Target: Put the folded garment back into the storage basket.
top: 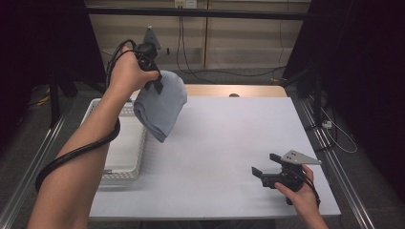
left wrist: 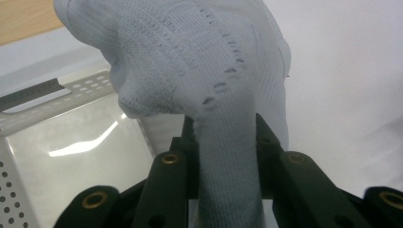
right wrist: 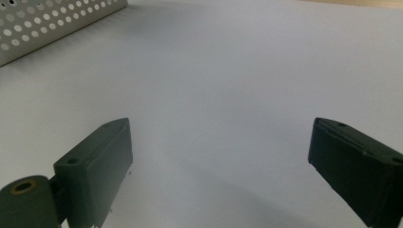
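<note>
Nearest to me, low at the front right of the white desk [top: 224, 143], the person's right hand held the right gripper [top: 264, 164] just above the surface. Its two black fingers [right wrist: 100, 156] stood wide apart with nothing between them, only bare desk showing in the gap.

Farther back on the left, the left gripper [top: 155, 85] was raised well above the desk in the person's left hand, a black cable looping down round the forearm. Its fingers [left wrist: 166, 175] were closed on a bunched neck of a pale blue knitted cloth [top: 161, 107], pinching it from both sides. From the grip the cloth hung free in the air, clear of the desk, over the right edge of a white perforated basket [top: 125, 167] that sat at the desk's left side. From the left gripper view, the knit's rows of small holes were plain to see.
</note>
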### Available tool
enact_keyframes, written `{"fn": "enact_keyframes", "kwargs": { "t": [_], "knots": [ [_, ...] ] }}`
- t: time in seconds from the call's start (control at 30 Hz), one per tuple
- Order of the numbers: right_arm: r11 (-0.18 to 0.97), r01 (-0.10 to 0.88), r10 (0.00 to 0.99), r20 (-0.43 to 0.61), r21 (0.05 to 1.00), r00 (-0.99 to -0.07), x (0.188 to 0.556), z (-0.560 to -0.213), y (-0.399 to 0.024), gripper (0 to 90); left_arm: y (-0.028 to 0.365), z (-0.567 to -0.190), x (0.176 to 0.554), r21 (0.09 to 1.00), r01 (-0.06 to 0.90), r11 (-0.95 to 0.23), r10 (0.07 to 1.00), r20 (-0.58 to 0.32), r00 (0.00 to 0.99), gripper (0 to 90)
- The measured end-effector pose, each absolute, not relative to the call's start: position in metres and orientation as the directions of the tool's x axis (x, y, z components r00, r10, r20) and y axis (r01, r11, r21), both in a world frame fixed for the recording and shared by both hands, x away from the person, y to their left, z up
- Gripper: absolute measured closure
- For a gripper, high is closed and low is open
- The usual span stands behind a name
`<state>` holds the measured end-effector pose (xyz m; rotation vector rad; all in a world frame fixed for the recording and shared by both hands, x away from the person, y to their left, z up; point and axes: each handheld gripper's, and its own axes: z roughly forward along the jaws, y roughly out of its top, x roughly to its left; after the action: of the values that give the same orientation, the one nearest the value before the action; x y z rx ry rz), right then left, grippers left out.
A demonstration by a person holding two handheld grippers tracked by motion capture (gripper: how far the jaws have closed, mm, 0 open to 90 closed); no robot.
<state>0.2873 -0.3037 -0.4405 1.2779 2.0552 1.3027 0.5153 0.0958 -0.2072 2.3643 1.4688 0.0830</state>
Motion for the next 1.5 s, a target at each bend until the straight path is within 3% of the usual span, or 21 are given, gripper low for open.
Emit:
{"fn": "enact_keyframes", "kwargs": {
  "t": [0.3, 0.87, 1.5],
  "knots": [
    [0.155, 0.483, 0.85, 0.133, 0.862, -0.51, 0.286, -0.44, -0.304, 7.4, 0.094, -0.2, 0.514, 0.332, 0.859, -0.39, 0.885, -0.121, 0.449, 73.6],
    [0.158, 0.485, 0.847, 0.134, 0.86, -0.514, 0.287, -0.44, -0.302, 7.4, 0.125, -0.187, 0.522, 0.347, 0.866, -0.36, 0.907, -0.089, 0.412, 73.6],
    [0.163, 0.491, 0.848, 0.133, 0.856, -0.513, 0.288, -0.442, -0.299, 7.4, 0.175, -0.208, 0.534, 0.34, 0.898, -0.281, 0.945, -0.064, 0.32, 73.6]
  ]
}}
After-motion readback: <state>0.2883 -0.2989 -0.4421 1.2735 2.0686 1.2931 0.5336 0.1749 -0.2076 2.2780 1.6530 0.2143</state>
